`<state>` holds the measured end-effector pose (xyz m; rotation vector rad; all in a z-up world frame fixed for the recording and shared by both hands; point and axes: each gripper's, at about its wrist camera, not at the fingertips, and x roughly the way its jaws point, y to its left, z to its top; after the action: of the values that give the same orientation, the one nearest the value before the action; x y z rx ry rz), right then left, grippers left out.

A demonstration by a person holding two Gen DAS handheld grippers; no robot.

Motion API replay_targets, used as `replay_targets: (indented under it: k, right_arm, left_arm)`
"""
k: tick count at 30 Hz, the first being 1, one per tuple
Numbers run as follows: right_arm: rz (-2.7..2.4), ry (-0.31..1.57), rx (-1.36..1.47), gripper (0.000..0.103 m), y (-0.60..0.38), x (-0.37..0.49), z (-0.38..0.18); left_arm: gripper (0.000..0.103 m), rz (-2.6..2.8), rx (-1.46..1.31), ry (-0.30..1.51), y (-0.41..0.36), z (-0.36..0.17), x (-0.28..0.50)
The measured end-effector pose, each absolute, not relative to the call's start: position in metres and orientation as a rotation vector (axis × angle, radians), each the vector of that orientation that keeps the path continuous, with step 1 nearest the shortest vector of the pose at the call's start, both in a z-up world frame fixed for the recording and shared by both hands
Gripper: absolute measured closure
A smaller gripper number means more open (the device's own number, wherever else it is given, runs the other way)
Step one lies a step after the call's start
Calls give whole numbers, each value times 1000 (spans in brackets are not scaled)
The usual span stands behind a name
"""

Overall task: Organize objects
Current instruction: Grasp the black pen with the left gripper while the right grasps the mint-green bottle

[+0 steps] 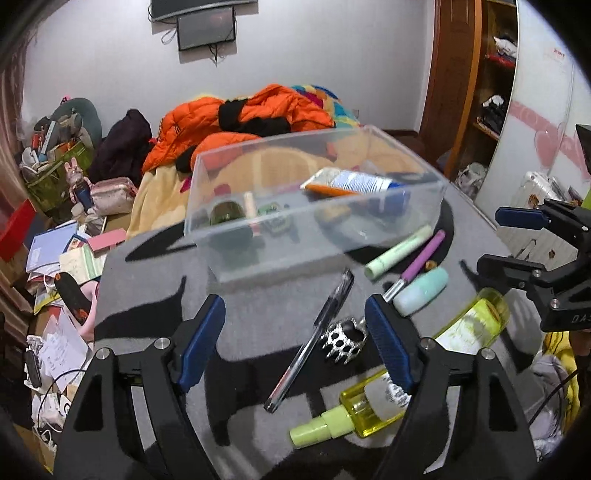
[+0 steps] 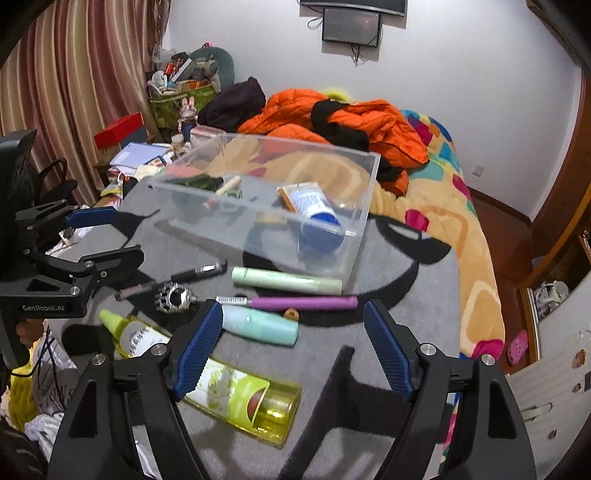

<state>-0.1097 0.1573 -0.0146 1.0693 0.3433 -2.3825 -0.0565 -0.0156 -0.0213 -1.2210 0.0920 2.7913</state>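
Clutter is being shown on a grey table [image 1: 258, 321], with a clear box [image 1: 314, 206] at the far side holding a blue tube [image 1: 360, 182]. Left tongs [image 1: 295, 339] are being held wide open, gripping nothing, over a black pen [image 1: 314, 336] and silver watch [image 1: 343, 338]. Right tongs [image 2: 293, 347] are likewise being held open and empty, near a mint bottle [image 2: 260, 325], purple brush [image 2: 295, 302] and yellow bottle [image 2: 240, 398].

An orange jacket [image 2: 354, 122] lies on the bed [image 2: 443, 206] below a wall-mounted screen [image 2: 351, 29].
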Motion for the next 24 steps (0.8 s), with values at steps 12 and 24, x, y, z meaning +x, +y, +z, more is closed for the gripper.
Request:
replay_targets:
  k: [12,24]
  right_arm:
    - [-2184,414,1201,28,145,-131,-44]
    - [-1998,651,1262,54,110,-138,-64]
  left_arm:
    - [47,2636,-1373,213,-31,-57,-70]
    - [64,2415,-1413,266,0,-65,-112]
